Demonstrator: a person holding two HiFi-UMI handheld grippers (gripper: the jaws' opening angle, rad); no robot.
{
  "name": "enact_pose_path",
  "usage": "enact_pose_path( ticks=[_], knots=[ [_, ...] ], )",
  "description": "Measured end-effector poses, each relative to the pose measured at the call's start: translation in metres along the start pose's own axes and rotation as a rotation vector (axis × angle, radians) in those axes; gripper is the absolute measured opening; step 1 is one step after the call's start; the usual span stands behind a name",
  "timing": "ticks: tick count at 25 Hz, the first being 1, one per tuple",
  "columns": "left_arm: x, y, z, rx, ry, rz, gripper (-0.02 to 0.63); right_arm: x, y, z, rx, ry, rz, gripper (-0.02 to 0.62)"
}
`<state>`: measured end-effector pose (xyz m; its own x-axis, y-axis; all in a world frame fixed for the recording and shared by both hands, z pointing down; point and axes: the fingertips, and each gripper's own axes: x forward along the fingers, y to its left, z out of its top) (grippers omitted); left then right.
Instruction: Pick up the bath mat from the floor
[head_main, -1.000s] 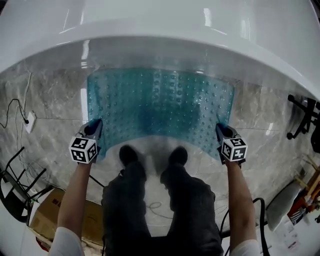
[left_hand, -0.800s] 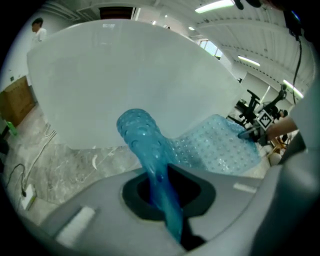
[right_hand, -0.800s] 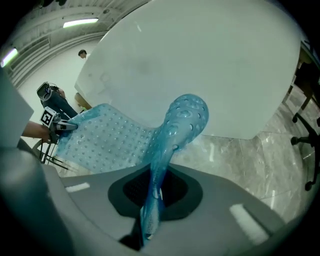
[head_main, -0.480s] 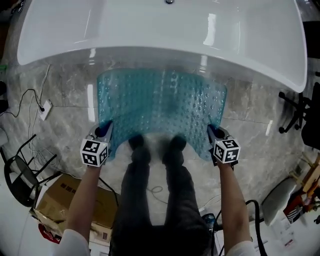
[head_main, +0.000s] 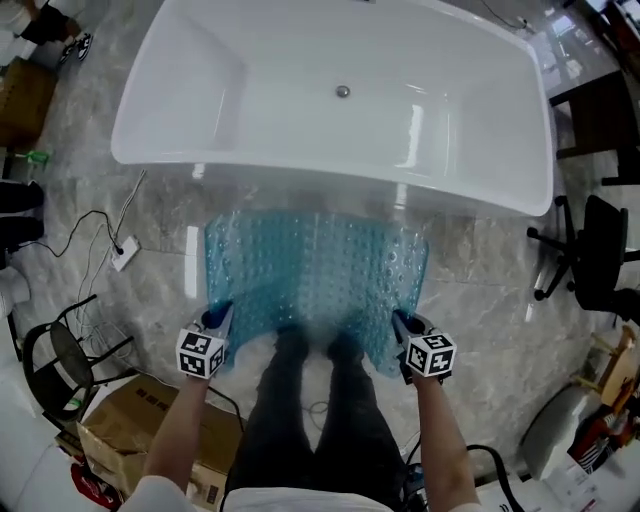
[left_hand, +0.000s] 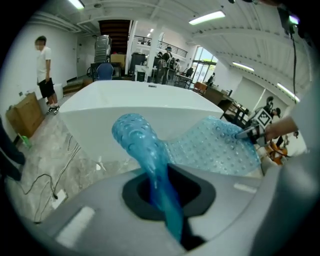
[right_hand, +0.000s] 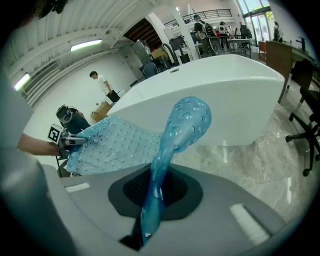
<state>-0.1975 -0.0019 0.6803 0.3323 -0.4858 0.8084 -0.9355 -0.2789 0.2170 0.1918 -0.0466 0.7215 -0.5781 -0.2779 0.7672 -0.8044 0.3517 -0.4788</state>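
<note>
The bath mat (head_main: 315, 275), a translucent blue sheet covered in raised studs, is found held by its two near corners and spread in front of the white bathtub (head_main: 150, 150), above the marble floor (head_main: 150, 240). The left hand-held gripper (head_main: 218, 316) is clamped on the near left corner. In the left gripper view the jaws are seen pressed together on a bunched fold of the mat (left_hand: 150, 155), which rises out of them and curls over. The right hand-held gripper (head_main: 400, 322) is likewise closed on the near right corner, a twisted fold of the mat (right_hand: 177, 132) being pinched between its jaws in the right gripper view. A grip at each corner is judged to have been chosen because the sheet is limp. Held at one point it would fold and trail, whereas two grips set well apart keep it stretched and its weight shared. Sagging between the corners is noted, which is consistent with soft, flexible material. Whether the far edge touches the floor or the tub wall cannot be established from the head view. The near edge is carried just ahead of the person's legs (head_main: 310, 400), so that it is not stepped on. The lift is judged well advanced.
</note>
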Motion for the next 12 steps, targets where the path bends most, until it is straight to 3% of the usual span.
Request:
enact_pose_path(
  ticks=[12],
  knots=[
    [-0.201,-0.069,0.085,0.077,-0.121,-0.083,0.015,-0.155,0.171,0.064,0.033,-0.158,0.119,0.023]
  ],
)
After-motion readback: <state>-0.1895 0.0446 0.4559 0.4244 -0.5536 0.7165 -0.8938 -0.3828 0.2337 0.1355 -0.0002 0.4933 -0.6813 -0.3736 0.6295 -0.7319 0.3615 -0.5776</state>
